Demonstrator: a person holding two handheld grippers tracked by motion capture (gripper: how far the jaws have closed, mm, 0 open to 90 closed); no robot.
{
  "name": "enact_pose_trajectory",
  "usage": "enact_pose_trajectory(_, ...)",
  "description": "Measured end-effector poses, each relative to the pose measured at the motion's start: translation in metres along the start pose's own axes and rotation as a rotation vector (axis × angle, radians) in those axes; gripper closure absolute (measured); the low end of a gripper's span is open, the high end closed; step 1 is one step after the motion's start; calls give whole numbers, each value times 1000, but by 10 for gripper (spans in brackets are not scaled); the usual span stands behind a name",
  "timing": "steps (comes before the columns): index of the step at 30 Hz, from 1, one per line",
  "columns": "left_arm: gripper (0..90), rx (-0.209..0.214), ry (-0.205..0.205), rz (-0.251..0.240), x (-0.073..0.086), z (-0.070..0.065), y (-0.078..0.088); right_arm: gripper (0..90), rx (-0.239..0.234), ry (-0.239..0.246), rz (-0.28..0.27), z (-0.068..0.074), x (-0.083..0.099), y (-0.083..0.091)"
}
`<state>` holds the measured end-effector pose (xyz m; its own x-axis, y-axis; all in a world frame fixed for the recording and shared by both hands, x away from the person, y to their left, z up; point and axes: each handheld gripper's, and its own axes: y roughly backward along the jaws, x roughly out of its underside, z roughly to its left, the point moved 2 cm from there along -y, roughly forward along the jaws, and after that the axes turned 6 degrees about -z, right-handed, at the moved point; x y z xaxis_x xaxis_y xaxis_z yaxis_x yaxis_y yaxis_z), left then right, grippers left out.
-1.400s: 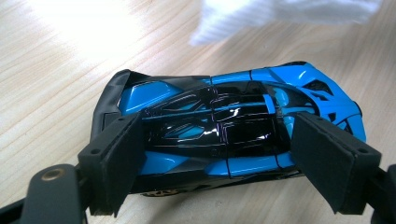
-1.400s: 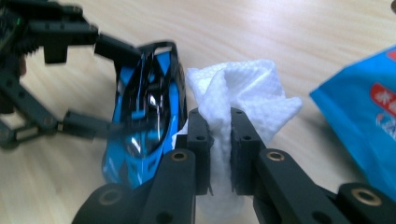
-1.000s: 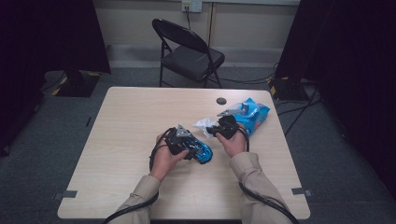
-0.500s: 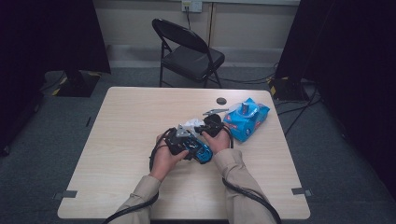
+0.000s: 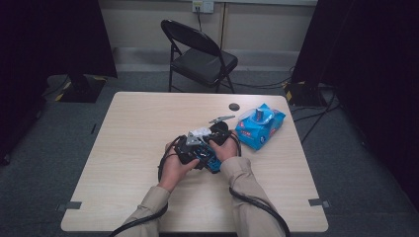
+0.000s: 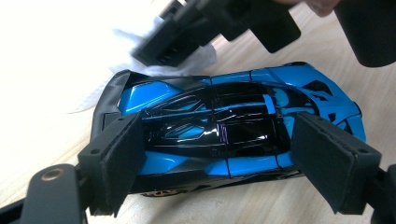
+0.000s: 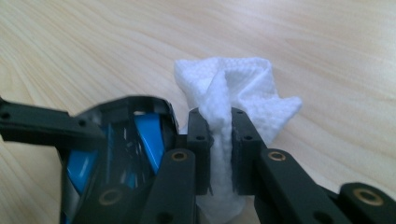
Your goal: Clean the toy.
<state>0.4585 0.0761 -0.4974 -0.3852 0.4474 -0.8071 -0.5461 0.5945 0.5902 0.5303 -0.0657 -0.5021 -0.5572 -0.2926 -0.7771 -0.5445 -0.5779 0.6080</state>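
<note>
Left gripper (image 6: 219,163) stood wide, jaws either side of the blue car (image 6: 233,135) on the counter (image 5: 138,128), apparently not clamping. Right gripper (image 7: 219,154) pinched a white wipe (image 7: 243,98) at the car's end. Risk: wiping could shove the unclamped car sideways.

A recording studio or lab: black curtains (image 5: 54,39) flank a lone worktop (image 5: 138,143) on grey carpet (image 5: 29,187), with a folding chair (image 5: 200,54), floor cables (image 5: 306,98) and tape marks.

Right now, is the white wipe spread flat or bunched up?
Bunched up: the wipe is crumpled into folds, pinched between the right gripper jaws.
</note>
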Motion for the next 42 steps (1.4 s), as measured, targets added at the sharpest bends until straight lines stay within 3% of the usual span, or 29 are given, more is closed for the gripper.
enact_pose_trajectory(9, 177, 0, 0, 0, 0, 0, 0, 814, -31, -31, -12, -5, 8, 4)
enact_pose_trajectory(23, 177, -2, 3, -9, 1, 0, 0, 816, -48, 21, 3, -7, 15, 19)
enact_pose_trajectory(42, 178, -1, 1, -5, 1, 0, 0, 816, -78, 44, 10, -15, 32, 35)
